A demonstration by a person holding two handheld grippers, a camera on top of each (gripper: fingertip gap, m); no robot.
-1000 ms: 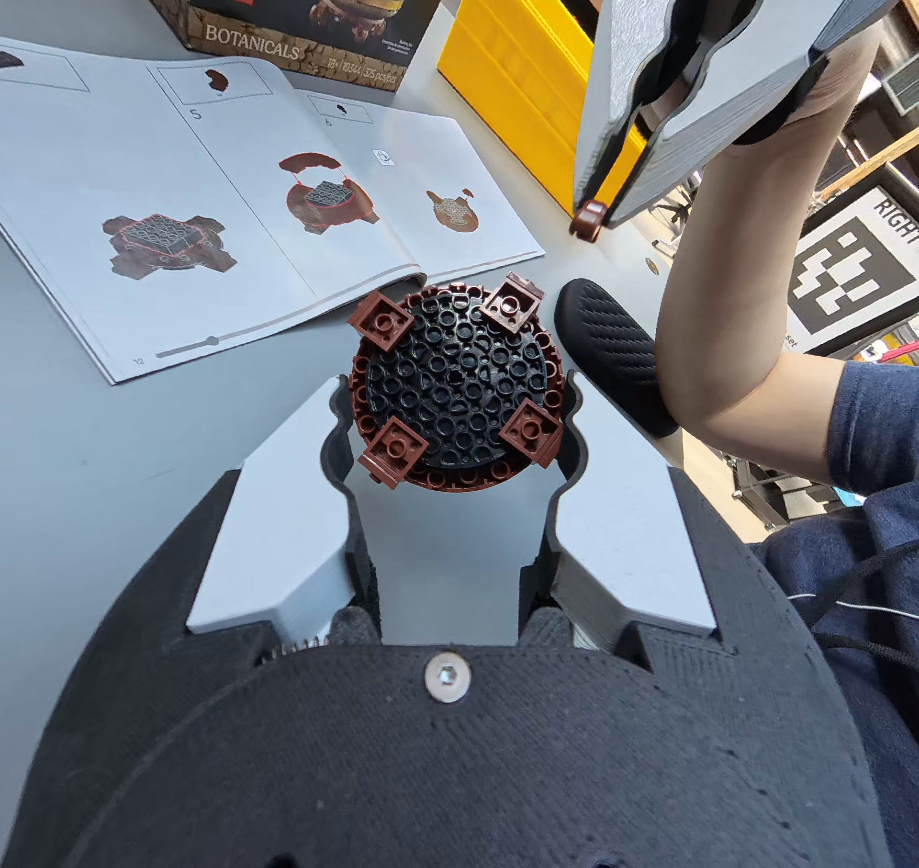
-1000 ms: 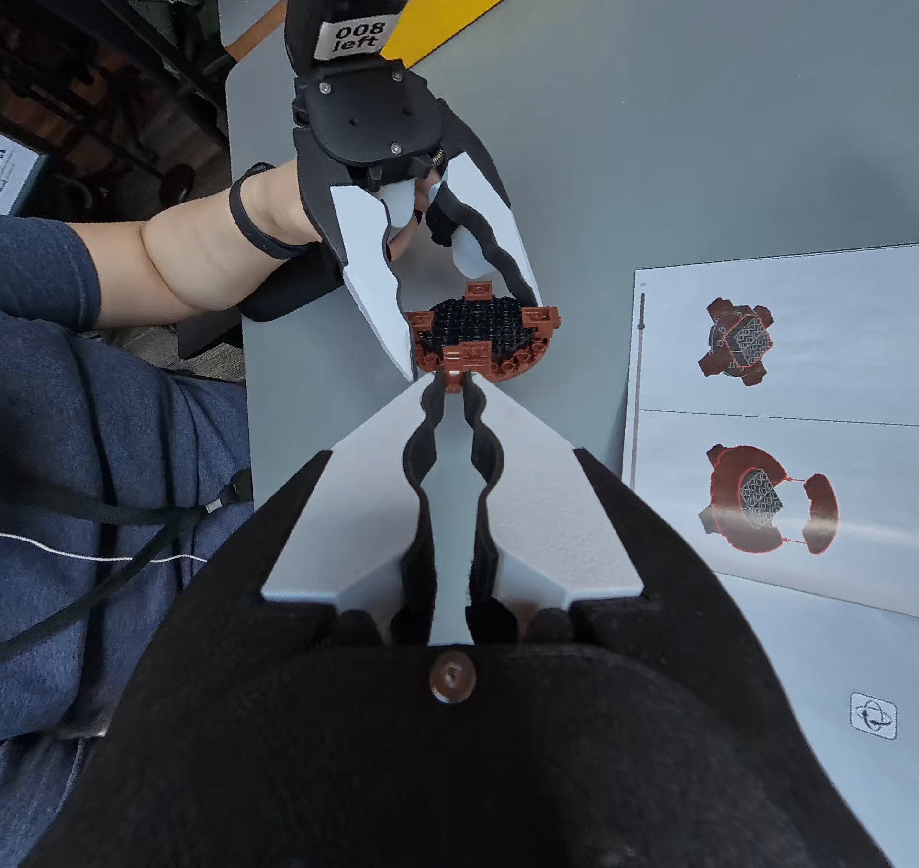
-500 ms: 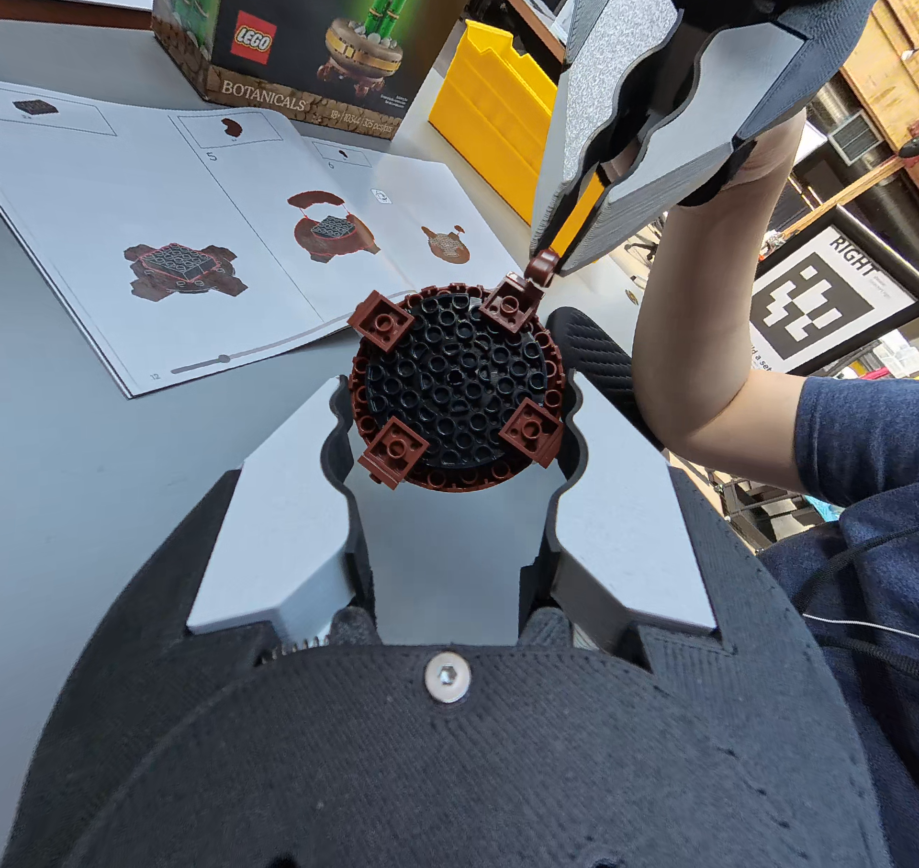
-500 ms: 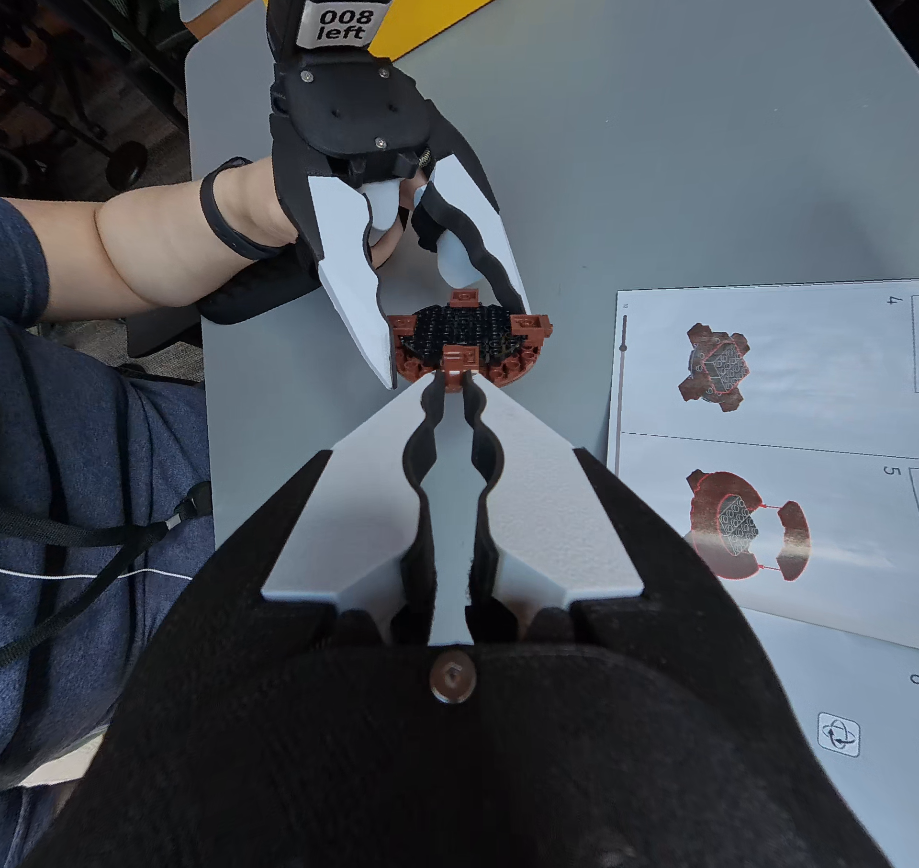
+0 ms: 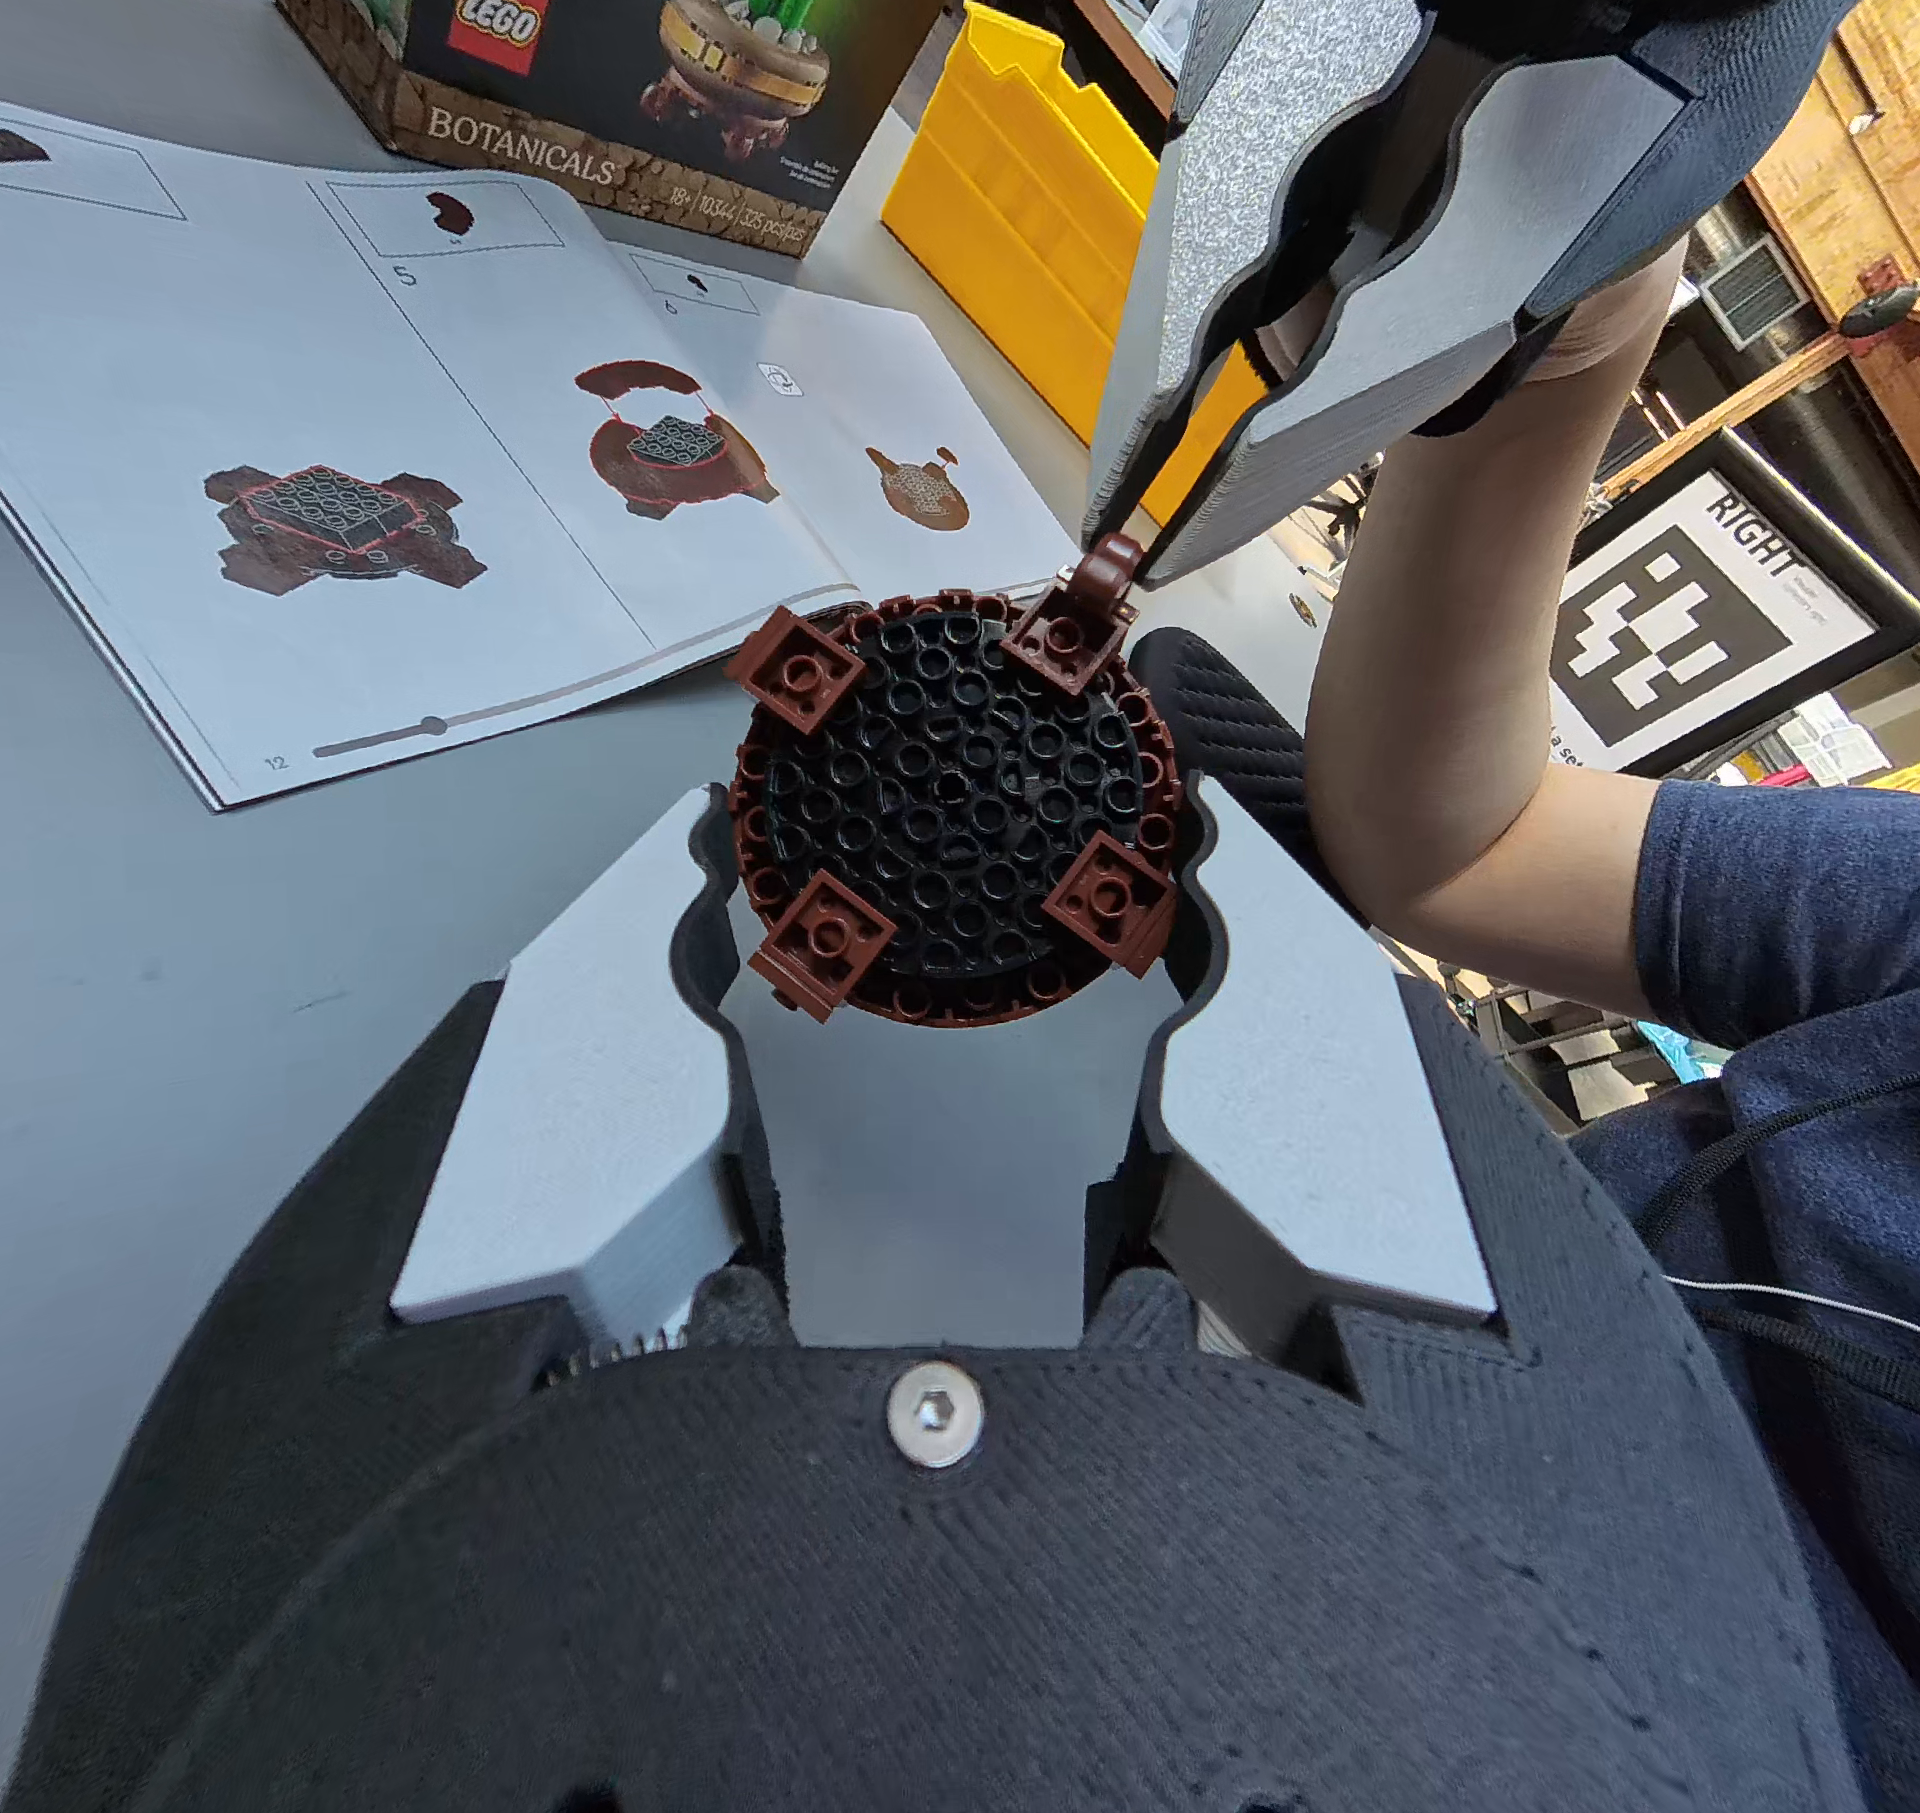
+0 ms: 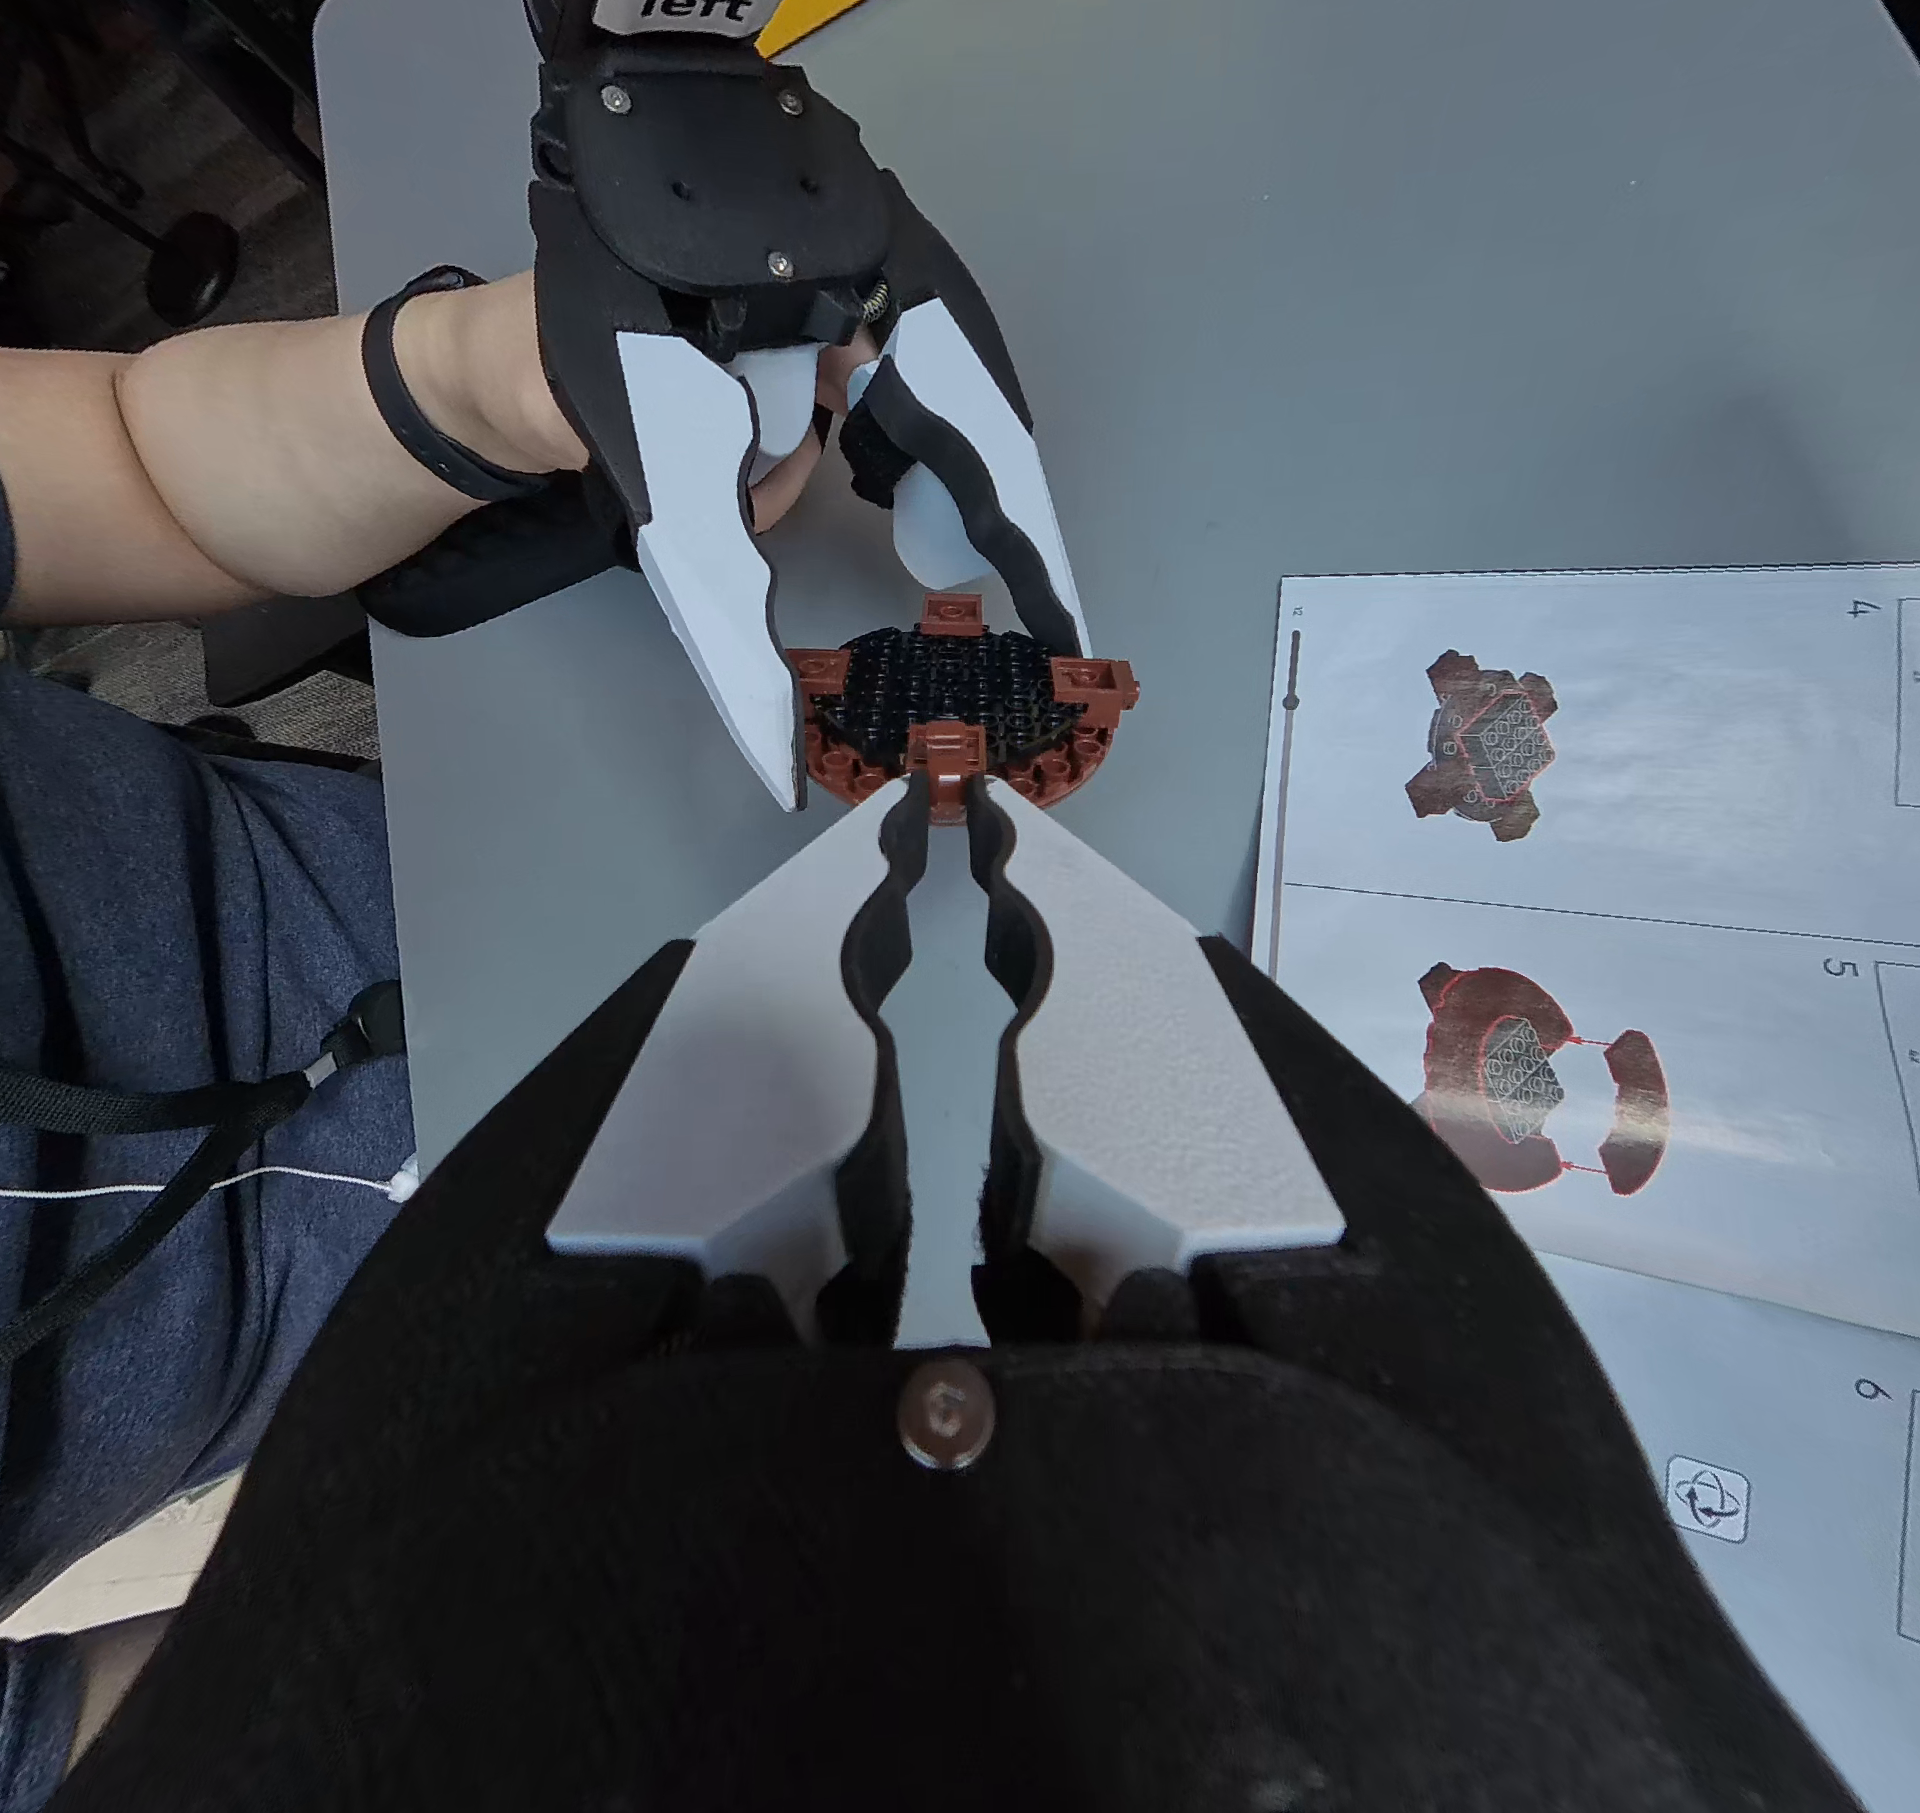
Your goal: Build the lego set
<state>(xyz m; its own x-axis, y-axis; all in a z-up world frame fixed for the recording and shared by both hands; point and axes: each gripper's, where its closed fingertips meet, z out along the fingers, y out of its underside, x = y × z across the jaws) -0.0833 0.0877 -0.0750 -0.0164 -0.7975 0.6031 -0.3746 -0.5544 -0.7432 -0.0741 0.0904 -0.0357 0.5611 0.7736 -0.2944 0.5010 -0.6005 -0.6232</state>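
Observation:
A round lego base [image 5: 951, 828], black in the middle with a brown rim and several small brown square plates on it, is held underside up. My left gripper [image 5: 951, 807] is shut on its sides. It also shows in the right wrist view [image 6: 940, 693], held by the left gripper [image 6: 935, 714]. My right gripper [image 6: 943, 789] is shut on a small brown piece [image 6: 945, 787] and holds it against the near brown plate [image 6: 943, 740] at the rim. In the left wrist view the right gripper [image 5: 1127, 568] comes down from above with the small brown piece [image 5: 1107, 574] touching the far right plate [image 5: 1060, 636].
An open instruction booklet [image 5: 416, 475] lies on the grey table [image 5: 156, 984] to the left; it also shows in the right wrist view [image 6: 1610, 932]. The lego box [image 5: 613, 38] and a yellow bin [image 5: 1023, 205] stand behind it. A person's forearm [image 5: 1455, 745] is at the right. Across from one pair of fingers to the other is roughly 5 centimetres.
My right gripper has come down with the small brown piece onto the brown plate at the base's rim. The left gripper has kept its hold on the base.

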